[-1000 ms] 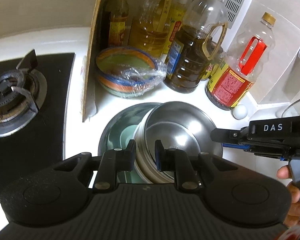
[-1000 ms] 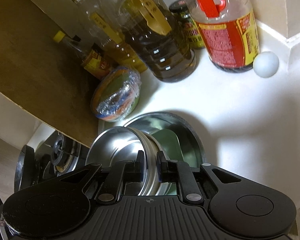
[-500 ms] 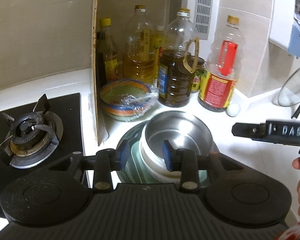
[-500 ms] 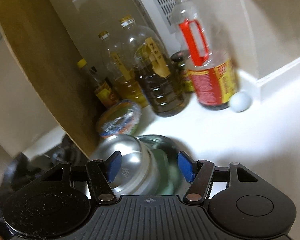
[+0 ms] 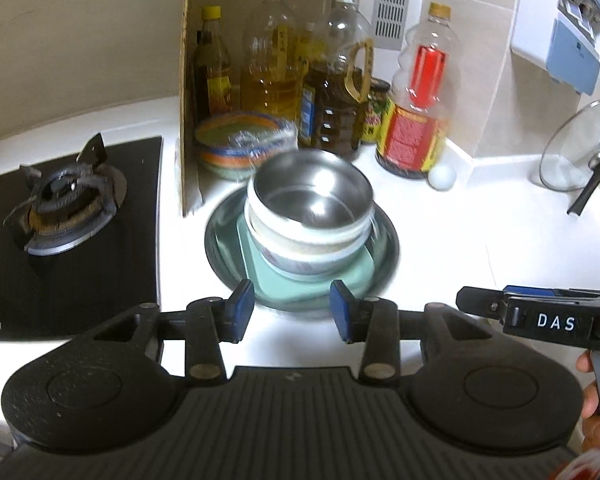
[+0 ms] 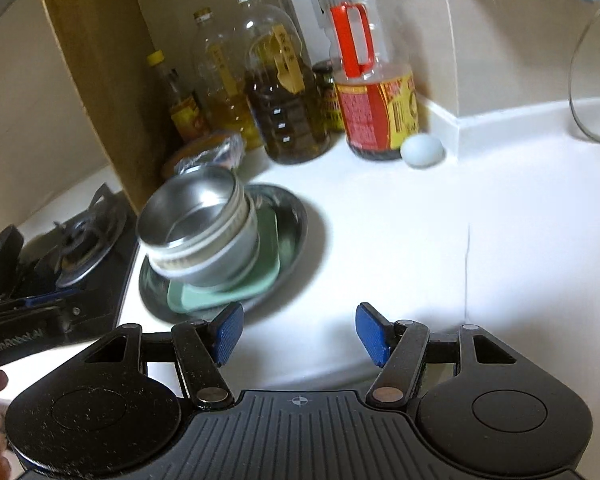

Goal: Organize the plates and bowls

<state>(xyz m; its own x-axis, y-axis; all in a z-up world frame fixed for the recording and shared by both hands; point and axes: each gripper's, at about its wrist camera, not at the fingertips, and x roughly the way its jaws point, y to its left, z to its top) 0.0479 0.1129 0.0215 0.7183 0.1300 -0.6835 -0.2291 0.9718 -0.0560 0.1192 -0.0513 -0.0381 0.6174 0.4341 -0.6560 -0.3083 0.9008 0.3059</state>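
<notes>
We hold the left gripper (image 5: 292, 310) nearest, just in front of the steel plate (image 5: 220, 248), its blue fingers spread wide with nothing between them. The right gripper (image 6: 296, 334), off to the plate's right over bare tabletop (image 6: 440, 240), is likewise wide open and empty. On the steel plate lies a pale green plate (image 5: 276, 284), and on that a nested stack: a steel bowl (image 5: 310, 196) on top of two lower bowls whose make we cannot tell.

The stack looks finished, so we judge the step in hand to be a clean retreat. We should draw both grippers straight away from the plate, keeping the fingers clear of the rims, since the tall stack could tip if nudged.

Beyond the steel plate sits a bowl covered in cling film (image 5: 242, 146), then oil and sauce bottles (image 5: 340, 92) against the tiled wall, with an egg (image 5: 442, 178) beside them. Left of the plate a board (image 5: 186, 120) stands upright, screening a gas burner (image 5: 66, 204). Far right, a glass lid (image 5: 572, 148) leans in the corner.
</notes>
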